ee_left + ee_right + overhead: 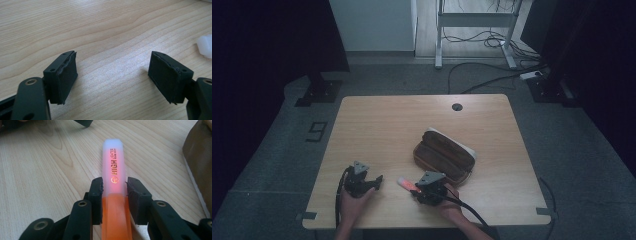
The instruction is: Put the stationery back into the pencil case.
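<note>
Right gripper view, fingers (97, 195) clamping highlighter (114, 182)

Open pencil case (445, 156) beside right claw (416, 190)

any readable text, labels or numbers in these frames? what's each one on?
"HIGH LIGHTER": printed along the orange highlighter held in the right gripper.
Small logo and a line of tiny print beside those words on the highlighter: too small to read.
"9" or similar figure: dark marking on the floor left of the table; reading uncertain.
Pencil case, left gripper: no text seen.
</note>
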`<state>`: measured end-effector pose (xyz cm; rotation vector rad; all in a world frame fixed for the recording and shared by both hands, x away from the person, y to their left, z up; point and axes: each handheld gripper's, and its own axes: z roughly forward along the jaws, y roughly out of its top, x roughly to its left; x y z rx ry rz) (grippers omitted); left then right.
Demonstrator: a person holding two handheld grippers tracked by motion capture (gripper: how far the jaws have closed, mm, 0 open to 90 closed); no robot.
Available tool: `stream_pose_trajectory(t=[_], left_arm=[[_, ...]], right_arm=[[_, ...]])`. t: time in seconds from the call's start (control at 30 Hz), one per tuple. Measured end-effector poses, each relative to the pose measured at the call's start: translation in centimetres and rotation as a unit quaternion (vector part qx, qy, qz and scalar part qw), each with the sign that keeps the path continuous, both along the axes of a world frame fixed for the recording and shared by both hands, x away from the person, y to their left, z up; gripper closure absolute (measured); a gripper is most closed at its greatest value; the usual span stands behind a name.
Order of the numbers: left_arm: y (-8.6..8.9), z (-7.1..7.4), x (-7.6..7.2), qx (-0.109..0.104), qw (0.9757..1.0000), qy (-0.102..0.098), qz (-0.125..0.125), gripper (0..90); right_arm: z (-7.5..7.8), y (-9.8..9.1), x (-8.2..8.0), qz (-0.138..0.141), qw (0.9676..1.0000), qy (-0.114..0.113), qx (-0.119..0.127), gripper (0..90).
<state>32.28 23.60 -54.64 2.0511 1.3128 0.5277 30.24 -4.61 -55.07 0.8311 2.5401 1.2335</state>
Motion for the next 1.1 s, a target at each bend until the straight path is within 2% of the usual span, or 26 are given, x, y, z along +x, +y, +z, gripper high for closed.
stream_pose_trajectory(t=[0.17, 0.6, 1.1], left_arm=[[0.0, 0.0, 0.0, 0.0, 1.0, 0.0, 0.0, 22.7], [0.0, 0.0, 0.0, 0.0, 1.0, 0.0, 0.0, 22.7], [0.0, 0.0, 0.1, 0.0, 1.0, 0.0, -0.001, 22.6]], right_arm=[[0.2, -0.2, 0.1, 0.003, 1.0, 0.001, 0.002, 65.4], [1.8, -1.6, 0.4, -0.004, 0.9995, -0.007, 0.03, 65.5], [4.3, -4.5, 1.5, -0.024, 0.9975, -0.023, 0.063, 65.5]])
